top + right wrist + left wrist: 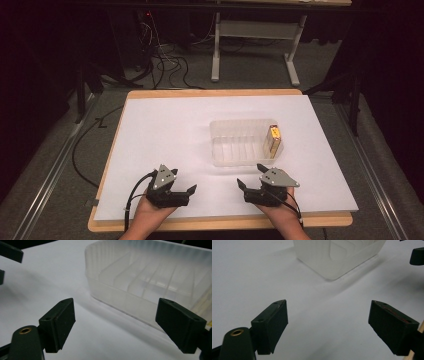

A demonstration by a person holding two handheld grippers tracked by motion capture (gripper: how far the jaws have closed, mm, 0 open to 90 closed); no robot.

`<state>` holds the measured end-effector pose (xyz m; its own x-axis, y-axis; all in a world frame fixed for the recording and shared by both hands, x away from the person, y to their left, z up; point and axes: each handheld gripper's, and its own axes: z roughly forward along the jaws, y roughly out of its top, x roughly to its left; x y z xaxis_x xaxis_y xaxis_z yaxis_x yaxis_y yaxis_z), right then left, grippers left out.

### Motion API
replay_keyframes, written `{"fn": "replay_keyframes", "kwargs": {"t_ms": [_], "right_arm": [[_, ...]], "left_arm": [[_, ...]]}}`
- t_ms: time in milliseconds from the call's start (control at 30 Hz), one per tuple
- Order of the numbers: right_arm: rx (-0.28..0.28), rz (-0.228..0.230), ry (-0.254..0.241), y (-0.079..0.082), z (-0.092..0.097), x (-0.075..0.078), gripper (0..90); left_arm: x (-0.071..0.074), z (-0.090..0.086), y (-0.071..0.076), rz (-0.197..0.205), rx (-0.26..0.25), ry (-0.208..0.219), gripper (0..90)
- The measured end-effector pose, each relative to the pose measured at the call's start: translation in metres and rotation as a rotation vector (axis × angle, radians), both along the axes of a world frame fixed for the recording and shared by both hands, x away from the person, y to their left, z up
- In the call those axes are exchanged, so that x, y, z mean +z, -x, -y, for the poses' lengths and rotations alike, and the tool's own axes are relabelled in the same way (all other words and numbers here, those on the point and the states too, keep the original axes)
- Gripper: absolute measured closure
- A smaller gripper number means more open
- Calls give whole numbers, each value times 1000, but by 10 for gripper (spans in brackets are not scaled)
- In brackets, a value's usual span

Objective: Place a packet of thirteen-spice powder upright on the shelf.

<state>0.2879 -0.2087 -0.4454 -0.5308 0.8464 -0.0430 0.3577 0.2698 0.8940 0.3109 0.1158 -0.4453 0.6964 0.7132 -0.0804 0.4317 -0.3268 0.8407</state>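
A clear plastic bin (235, 145) (ribbed inside) sits right of the tabletop's (165, 125) centre, a yellow box (272, 141) upright at its 3 o'clock end. At 6 o'clock, the left gripper (182, 181) and right gripper (248, 176) gape wide, empty.

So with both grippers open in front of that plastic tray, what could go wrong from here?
1. The clear tray looks light and sits loose on the white sheet; a nudge from the right gripper, which is close to its near wall, could slide it.
2. The yellow box stands on edge in the tray's right end slot, so a one-sided pinch might tip or jam it.
3. The left gripper and the right sit close together and might collide if both reach in.
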Motion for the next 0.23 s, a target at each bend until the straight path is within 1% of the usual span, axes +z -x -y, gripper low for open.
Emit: {"fn": "replay_keyframes", "kwargs": {"t_ms": [100, 167, 233], "right_arm": [[11, 17, 4, 0, -1, 1, 163], [13, -2, -4, -2, 0, 0, 168], [14, -8, -9, -5, 1, -1, 190]], "left_arm": [[-1, -1, -1, -15, 12, -2, 164], [-1, -1, 0, -19, 17, -3, 164], [0, -2, 1, -13, 22, -2, 164]]}}
